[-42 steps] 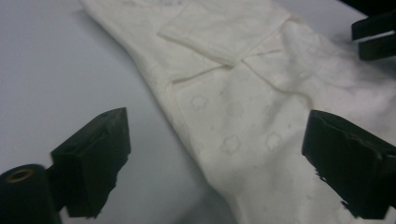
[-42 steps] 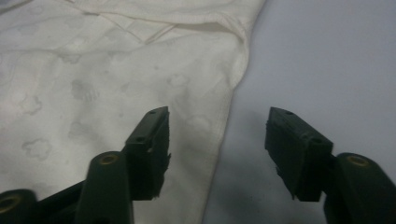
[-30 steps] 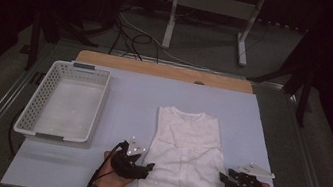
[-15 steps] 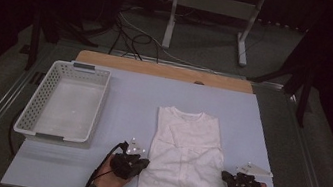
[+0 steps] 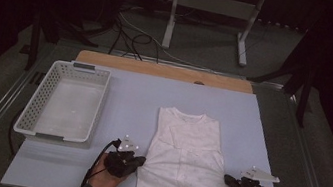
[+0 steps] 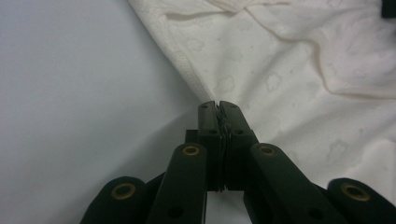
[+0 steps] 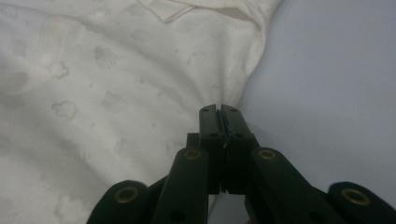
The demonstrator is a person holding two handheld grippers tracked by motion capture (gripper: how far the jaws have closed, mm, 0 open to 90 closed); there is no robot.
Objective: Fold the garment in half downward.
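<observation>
Bodysuit (image 5: pixel 185 165): a white infant garment of thin printed knit, lying flat and face up on the pale mat of the bench (image 5: pixel 134 93), right of the white perforated basket (image 5: pixel 64 102). Judged from its drape and creases, it is very light, fully limp and non-fragile; it will sag and fold wherever it is unsupported, and 1 layer may slide over the other. The 2 layers should therefore be taken together at the stitched side hems near the lower corners, 1 point per side. Left tool (image 6: pixel 218 108): jaws together, clamped on the left hem, with fabric bunched between them. Right tool (image 7: pixel 218 112): jaws together at the right hem; fabric appears pinched between them. Lifting both sides evenly should keep the cloth taut.
</observation>
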